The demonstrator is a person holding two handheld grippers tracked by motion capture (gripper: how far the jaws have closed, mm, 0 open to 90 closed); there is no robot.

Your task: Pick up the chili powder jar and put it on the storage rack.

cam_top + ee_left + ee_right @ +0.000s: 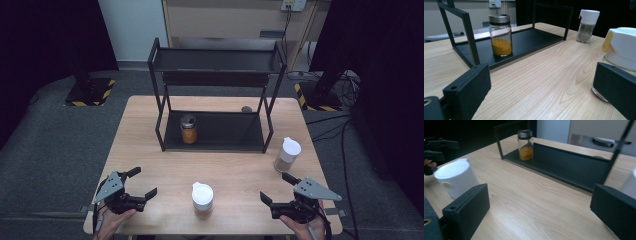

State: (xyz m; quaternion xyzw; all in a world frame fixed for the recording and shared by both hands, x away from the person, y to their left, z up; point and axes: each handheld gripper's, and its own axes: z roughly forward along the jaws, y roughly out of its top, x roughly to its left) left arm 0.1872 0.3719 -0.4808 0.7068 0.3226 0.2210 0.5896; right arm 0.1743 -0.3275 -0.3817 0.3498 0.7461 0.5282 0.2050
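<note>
Both grippers, left (140, 186) and right (276, 188), gape beside an unlabelled white-capped jar (202, 198).

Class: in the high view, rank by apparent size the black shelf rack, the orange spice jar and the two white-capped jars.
1. Black shelf rack.
2. The white-capped jars, near and right: look alike, unranked.
3. Orange spice jar, though farther away.

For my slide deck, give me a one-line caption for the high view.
Two open grippers, left and right, flank a white-capped jar before a black metal rack.

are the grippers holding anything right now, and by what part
Nothing is held. The left gripper and right gripper both stand open above the table, on either side of the white-capped jar.
</note>
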